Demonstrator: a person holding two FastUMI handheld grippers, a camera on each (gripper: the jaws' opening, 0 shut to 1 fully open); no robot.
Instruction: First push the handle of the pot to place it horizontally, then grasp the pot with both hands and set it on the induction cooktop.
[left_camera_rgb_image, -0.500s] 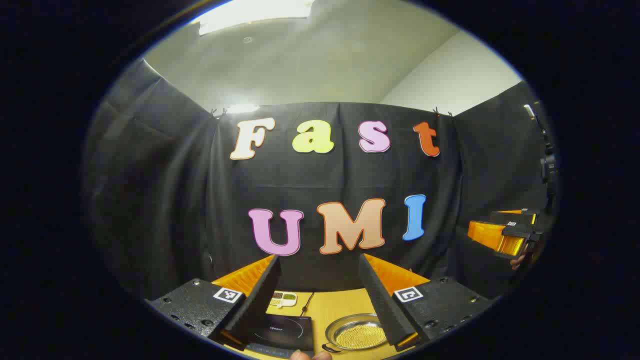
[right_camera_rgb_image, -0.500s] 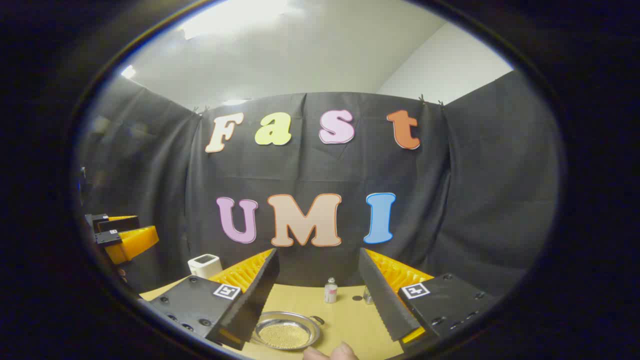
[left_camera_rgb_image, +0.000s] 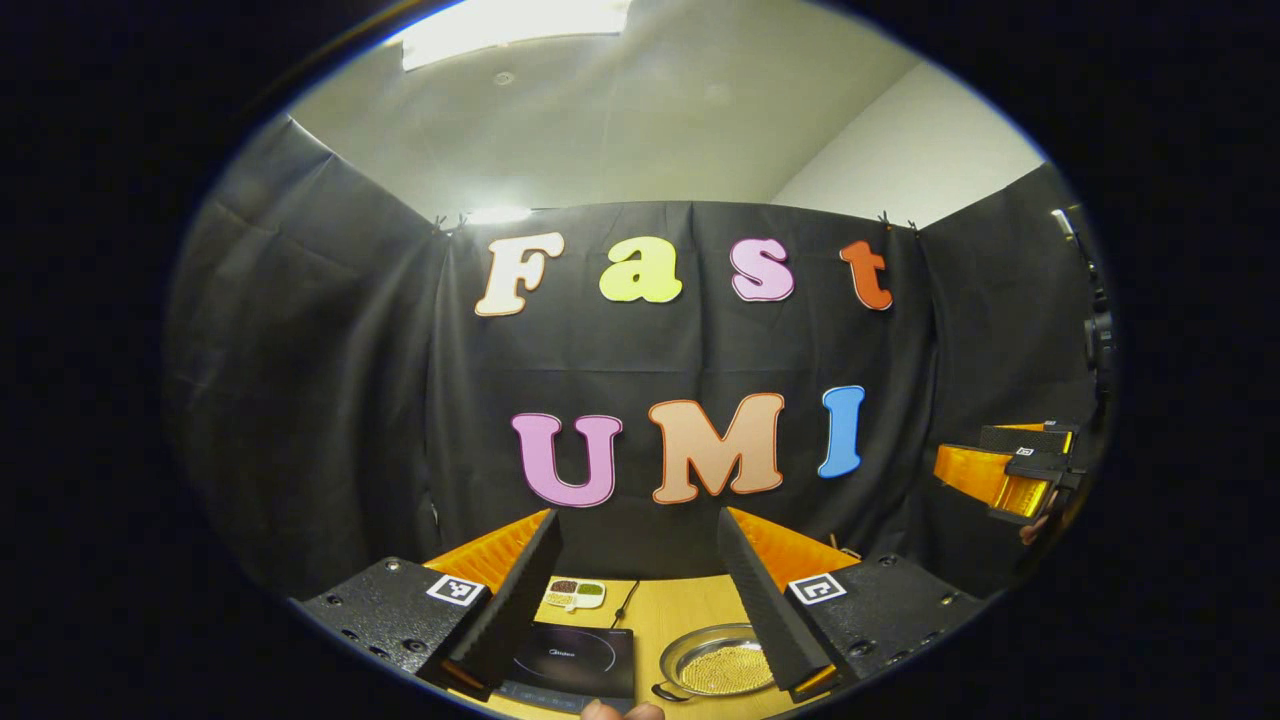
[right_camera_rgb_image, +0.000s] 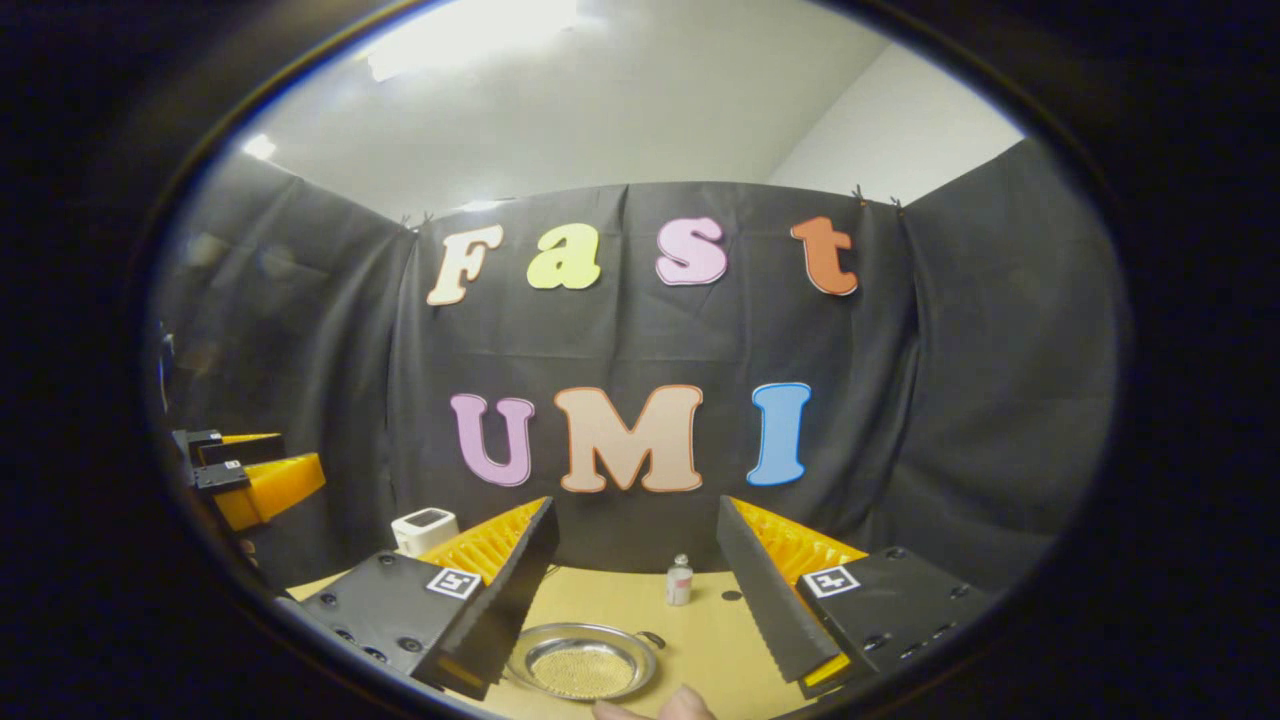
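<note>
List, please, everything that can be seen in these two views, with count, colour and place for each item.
pot: one, silvery metal, on the table right of the cooktop
induction cooktop: one, black, on the table near the front edge
sectioned dish: one, white, behind the cooktop
cable: one, dark, behind the cooktop
small bottle: one, pale with a red band, behind the pot
white device: one, far left of the table
table: one, light wood
left gripper: one, fingers apart, held above the cooktop and pot
right gripper: one, fingers apart, held above the pot
</note>
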